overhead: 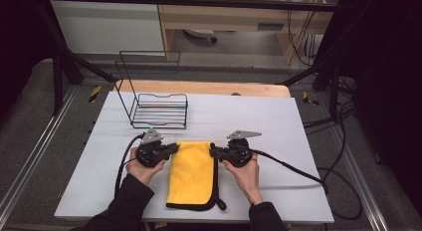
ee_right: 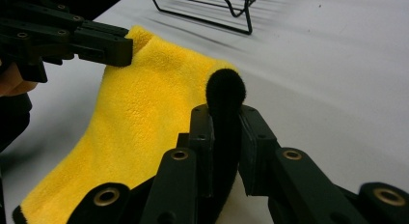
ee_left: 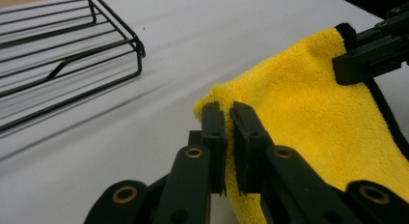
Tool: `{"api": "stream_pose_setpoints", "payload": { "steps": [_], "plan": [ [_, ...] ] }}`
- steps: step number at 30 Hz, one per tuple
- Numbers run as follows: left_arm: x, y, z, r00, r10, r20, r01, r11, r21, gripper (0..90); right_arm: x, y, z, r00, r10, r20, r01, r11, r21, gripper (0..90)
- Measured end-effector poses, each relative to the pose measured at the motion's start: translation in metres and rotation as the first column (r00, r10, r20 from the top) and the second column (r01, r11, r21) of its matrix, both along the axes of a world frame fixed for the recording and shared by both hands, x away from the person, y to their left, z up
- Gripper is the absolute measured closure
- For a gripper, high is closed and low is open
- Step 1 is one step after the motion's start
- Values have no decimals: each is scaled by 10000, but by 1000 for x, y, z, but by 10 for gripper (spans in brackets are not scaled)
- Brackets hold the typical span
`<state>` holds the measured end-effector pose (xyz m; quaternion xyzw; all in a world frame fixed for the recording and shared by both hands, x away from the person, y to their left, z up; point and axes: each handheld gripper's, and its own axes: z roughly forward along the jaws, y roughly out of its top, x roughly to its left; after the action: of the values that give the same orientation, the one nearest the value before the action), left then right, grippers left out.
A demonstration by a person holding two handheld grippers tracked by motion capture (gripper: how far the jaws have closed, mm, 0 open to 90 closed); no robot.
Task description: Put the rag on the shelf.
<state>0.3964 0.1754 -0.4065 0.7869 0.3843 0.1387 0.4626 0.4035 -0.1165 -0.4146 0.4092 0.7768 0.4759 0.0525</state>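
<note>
Left claw (overhead: 172,149) pinching yellow cloth (overhead: 191,172) far-left corner | right claw (overhead: 214,151) pinching far-right corner | cloth on desk (overhead: 268,126) near wire rack (overhead: 160,110) | step: corners gripped | next: probably lift both together, evenly

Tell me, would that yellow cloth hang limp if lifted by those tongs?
Probably yes: the yellow cloth already bunches where the left tongs pinch it. It looks thin and fluffy, so likely light. Its nap should resist slipping from the right tongs.

L gripper (overhead: 173,148) jaws clamped, R gripper (overhead: 213,150) jaws clamped, tips facing inward
</note>
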Motion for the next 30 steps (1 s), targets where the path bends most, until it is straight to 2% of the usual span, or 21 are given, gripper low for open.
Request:
{"api": "stream_pose_setpoints", "payload": {
  "steps": [4,6,10,16,24,28,29,30],
  "plan": [
    [-4,0,7,9997,-51,233,54,9999,-115,843,-4,-3,9,9996,-48,285,42,9998,219,779],
    [-8,0,15,9989,-98,452,112,9995,-310,843,-5,-5,12,9990,-108,424,97,9996,277,779],
    [-11,0,22,9974,-132,715,158,9992,-360,843,-10,-6,21,9964,-158,839,133,9994,305,779],
    [-18,2,35,9937,-141,1113,219,9974,-691,843,-16,-6,34,9889,-134,1477,90,9995,304,779],
    [-25,5,51,9875,-151,1571,295,9955,-901,844,-23,-6,51,9787,-179,2043,103,9992,381,781],
    [-27,5,55,9848,-146,1729,315,9950,-952,844,-26,-6,56,9725,-187,2322,103,9992,375,781],
    [-28,5,59,9828,-129,1840,313,9947,-975,844,-27,-6,60,9680,-226,2499,135,9992,381,781],
    [-28,5,59,9828,-129,1840,313,9947,-975,843,-27,-6,60,9680,-226,2499,135,9992,381,781]
  ]
}}
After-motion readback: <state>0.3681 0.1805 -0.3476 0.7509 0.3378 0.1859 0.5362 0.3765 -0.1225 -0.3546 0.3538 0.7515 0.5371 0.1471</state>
